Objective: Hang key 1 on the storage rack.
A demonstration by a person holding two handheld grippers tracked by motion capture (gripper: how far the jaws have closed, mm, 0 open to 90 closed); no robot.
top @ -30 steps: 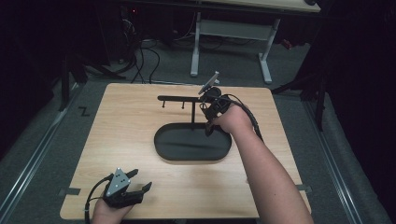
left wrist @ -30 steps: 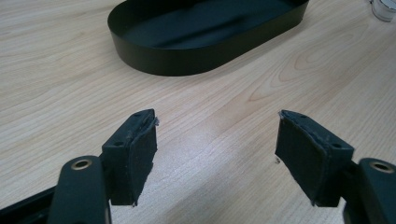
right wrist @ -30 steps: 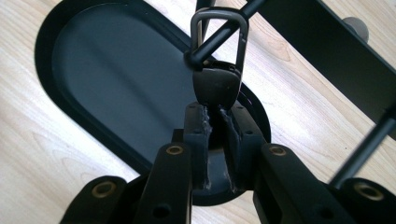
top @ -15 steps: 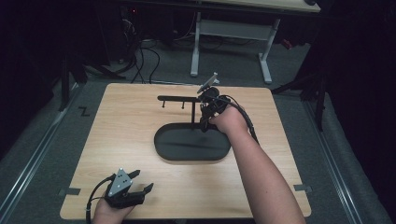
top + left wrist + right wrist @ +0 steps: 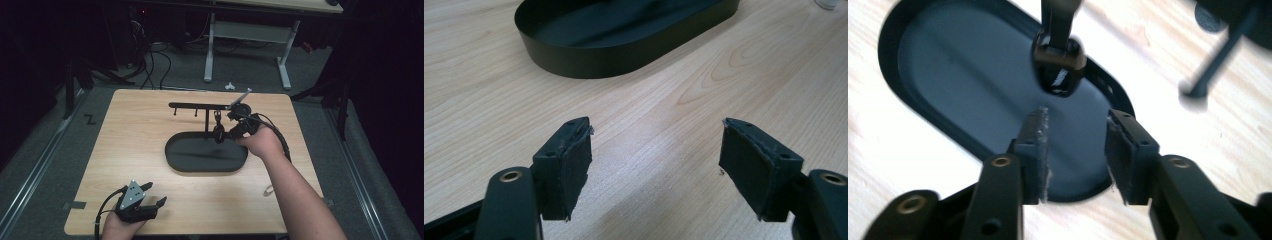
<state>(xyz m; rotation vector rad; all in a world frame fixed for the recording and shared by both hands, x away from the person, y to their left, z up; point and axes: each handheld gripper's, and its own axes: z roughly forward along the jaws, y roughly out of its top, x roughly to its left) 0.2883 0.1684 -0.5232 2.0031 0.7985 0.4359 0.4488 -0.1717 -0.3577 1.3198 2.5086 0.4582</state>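
High view showed a dark fob [image 5: 218, 133] hung on the stand [image 5: 200, 106] above the tray [image 5: 175, 162], so we judged hanging done: our right gripper [image 5: 235, 131], just opening, held nothing; left gripper [image 5: 150, 202] rested open.

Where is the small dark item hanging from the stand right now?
In the high view, the hanging item dangles from the stand's bar, right of the post, over the black oval tray. The right gripper sits just to its right, jaws apart.
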